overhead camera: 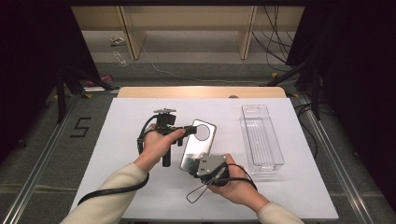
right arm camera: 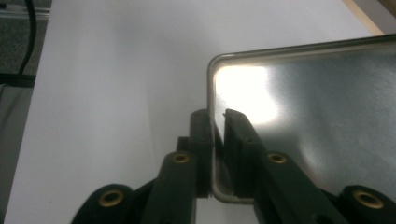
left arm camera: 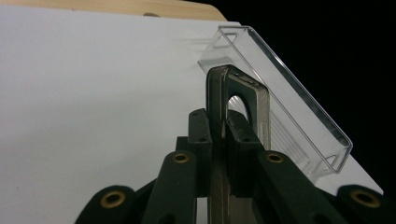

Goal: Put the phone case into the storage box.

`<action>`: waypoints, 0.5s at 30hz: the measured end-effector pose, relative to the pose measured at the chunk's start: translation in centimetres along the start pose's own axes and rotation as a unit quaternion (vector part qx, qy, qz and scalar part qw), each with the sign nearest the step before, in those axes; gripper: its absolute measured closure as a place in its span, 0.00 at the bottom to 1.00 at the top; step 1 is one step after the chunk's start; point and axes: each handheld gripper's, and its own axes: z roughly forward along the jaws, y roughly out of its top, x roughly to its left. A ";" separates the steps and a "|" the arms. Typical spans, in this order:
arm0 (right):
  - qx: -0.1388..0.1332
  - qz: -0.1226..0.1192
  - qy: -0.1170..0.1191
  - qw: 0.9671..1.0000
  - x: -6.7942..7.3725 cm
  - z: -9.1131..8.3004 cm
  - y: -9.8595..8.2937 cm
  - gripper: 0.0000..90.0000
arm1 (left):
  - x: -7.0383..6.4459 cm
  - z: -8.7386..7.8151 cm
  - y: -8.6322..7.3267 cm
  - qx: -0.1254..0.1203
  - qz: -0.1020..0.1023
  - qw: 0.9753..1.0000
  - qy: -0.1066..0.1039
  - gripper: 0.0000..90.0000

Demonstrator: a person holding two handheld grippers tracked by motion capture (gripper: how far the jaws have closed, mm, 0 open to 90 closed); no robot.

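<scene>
We see both of the person's hands reaching in from the near edge of the counter [overhead camera: 140, 116], forearms in pale sleeves, each hand holding a gripper. The left hand [overhead camera: 156, 144] is turned so the left gripper [overhead camera: 190, 129] points sideways toward the right, and its jaws are clamped on the upper end of a shiny metal plate [overhead camera: 198, 144], close to the round hole cut through that end. In the left gripper view the jaws pinch the plate [left arm camera: 219, 140] edge-on, with almost no gap beyond the plate's thickness. The right hand [overhead camera: 236, 186] sits lower, and the right gripper [overhead camera: 195, 167], with its grey three-cornered plate on top, grips the plate's near corner; in the right gripper view its jaws close narrowly on the rounded corner of the metal plate [right arm camera: 303, 107]. So the plate is held between the two grippers, near the middle of the counter; we cannot tell whether it touches the surface.

To the right stands a long clear plastic tray [overhead camera: 261, 140], well apart from the plate, and nothing lies in it.

The counter is covered with a white sheet over a wooden top, and around it we see grey floor, cables and dark curtains.
</scene>
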 end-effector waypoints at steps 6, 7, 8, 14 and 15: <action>-0.017 0.027 -0.028 0.999 -0.4 -0.3 -0.1 0.73 | 0.4 -0.5 -0.6 -0.023 0.037 0.999 0.000 0.91; -0.021 0.033 -0.033 0.999 -0.5 -0.3 -0.2 0.70 | 0.6 -0.5 -0.7 -0.026 0.040 0.999 -0.001 0.91; -0.022 0.036 -0.035 0.999 -0.5 -0.3 -0.2 0.67 | 0.6 -0.6 -0.8 -0.030 0.041 0.999 0.000 0.91; -0.031 0.055 -0.047 0.997 -0.8 -0.4 -0.5 0.57 | 1.2 -1.0 -1.3 -0.056 0.060 0.997 0.003 0.91; -0.033 0.058 -0.046 0.997 -0.8 -0.4 -0.5 0.55 | 1.2 -1.0 -1.3 -0.062 0.064 0.996 0.003 0.91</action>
